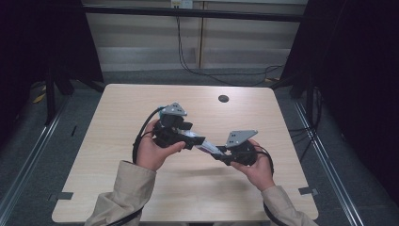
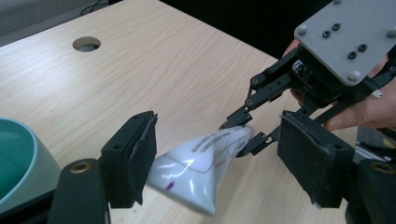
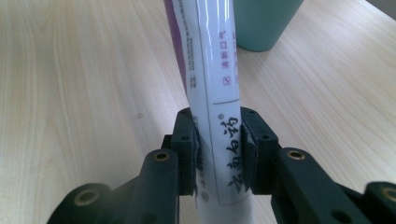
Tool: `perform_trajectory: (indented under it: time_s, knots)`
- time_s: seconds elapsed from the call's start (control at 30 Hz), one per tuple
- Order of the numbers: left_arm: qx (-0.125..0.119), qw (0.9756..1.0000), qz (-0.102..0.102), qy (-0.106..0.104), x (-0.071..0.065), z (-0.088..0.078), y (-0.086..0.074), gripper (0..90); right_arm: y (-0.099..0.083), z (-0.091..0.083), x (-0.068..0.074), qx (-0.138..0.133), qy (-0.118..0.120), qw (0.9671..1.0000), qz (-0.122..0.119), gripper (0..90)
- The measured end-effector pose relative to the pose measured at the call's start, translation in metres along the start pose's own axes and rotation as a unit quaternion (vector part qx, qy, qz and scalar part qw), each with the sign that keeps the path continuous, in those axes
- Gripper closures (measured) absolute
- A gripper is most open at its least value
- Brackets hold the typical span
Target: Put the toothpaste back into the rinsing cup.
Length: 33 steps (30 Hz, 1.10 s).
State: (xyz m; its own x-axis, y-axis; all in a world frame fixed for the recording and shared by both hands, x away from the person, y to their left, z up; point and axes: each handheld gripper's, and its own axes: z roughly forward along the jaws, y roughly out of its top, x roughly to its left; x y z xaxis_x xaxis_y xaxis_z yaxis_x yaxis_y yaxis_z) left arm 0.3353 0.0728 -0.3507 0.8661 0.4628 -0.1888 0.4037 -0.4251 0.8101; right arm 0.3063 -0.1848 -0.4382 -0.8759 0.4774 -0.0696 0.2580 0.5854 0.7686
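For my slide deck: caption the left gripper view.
Handover above the table: the right gripper clamps the white tube, whose flat end lies between the left gripper's open jaws.

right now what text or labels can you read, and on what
"白药": large black characters on the white tube, beside the right tool clamping it; the topmost character is partly cut off.
Small purple print higher on the tube: too small to read.
Tube print in the left gripper view: blurred.

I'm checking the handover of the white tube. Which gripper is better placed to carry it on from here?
The right gripper: its fingers press both sides of the white tube. The left gripper stands open around the tube's flat end, one pad clearly apart, so it probably no longer holds it.
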Motion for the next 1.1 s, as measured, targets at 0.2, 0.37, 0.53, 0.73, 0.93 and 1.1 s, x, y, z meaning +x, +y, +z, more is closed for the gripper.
perform_trajectory:
  time_s: [0.2, 0.37, 0.53, 0.73, 0.93, 1.1]
  knots:
    - [-0.027, 0.9993, -0.020, 0.014, 0.006, -0.012, -0.004, 23.7, -0.006, -0.006, -0.006, -0.011, 0.000, 0.9997, 0.024, 70.7]
    - [-0.042, 0.9987, -0.026, 0.006, 0.008, -0.011, -0.012, 23.5, -0.009, -0.013, -0.012, -0.041, -0.002, 0.9971, 0.063, 70.8]
    - [-0.045, 0.9985, -0.031, 0.005, 0.004, 0.001, -0.018, 25.1, -0.008, -0.015, -0.014, -0.070, 0.003, 0.9932, 0.093, 70.9]
    - [-0.074, 0.9965, -0.038, 0.002, 0.001, 0.011, -0.019, 28.7, -0.006, -0.010, -0.012, -0.087, 0.016, 0.9898, 0.112, 70.9]
    - [-0.089, 0.9947, -0.051, -0.001, 0.000, 0.022, -0.022, 33.6, -0.005, -0.005, -0.009, -0.111, 0.034, 0.9850, 0.128, 70.8]
    - [-0.109, 0.9923, -0.059, 0.004, -0.003, 0.028, -0.024, 44.9, -0.003, -0.002, -0.005, -0.125, 0.046, 0.9821, 0.133, 70.8]
